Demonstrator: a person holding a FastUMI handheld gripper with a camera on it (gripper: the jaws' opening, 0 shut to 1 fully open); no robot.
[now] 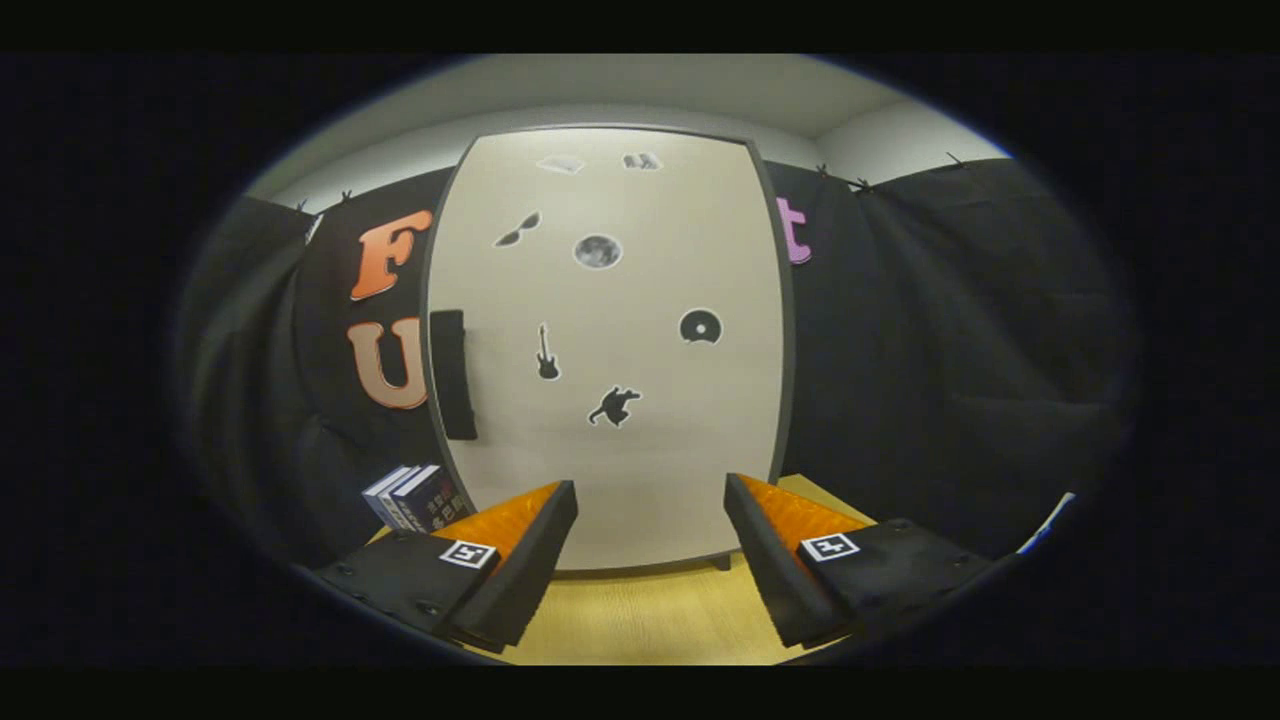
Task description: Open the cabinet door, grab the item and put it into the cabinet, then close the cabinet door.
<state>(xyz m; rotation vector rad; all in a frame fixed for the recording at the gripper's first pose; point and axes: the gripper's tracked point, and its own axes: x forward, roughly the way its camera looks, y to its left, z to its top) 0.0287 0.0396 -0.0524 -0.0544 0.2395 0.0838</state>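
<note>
Two orange-and-black fingers (pixel 520 550) of the hand-held gripper (pixel 650 560) stood wide apart with nothing between them, so we judged it released and holding nothing. Through the gap we saw bare wooden surface (pixel 650 615) and, beyond it, the lower edge of the cabinet door (pixel 610 350).

That door was shut and faced us squarely, a pale panel in a dark frame. A black handle (pixel 452 375) ran upright along its edge on the side of the left finger. Several dark stickers were scattered over the panel: a guitar (pixel 546 352), a round moon-like disc (pixel 597 251), a record-shaped one (pixel 700 326), a pair of sunglasses (pixel 517 230) and an animal-like silhouette (pixel 614 406). Two more near the top were too small and blurred for us to identify. We could see nothing of the cabinet's inside, and of its underside only one small dark foot (pixel 722 563) showed, just ahead of the right finger.

The books (pixel 415 497), a small stack of dark volumes with pale page edges, stood on the surface beside the cabinet, below the handle and just beyond the left finger. That finger's body covered their lower part, so we could not tell how many there were or how they rested. Their covers were too small to read.

Black cloth (pixel 950 350) hung behind and to both sides of the cabinet. A thin pale strip with a blue edge (pixel 1045 525) showed beyond the right finger; we could not make out what it was.
</note>
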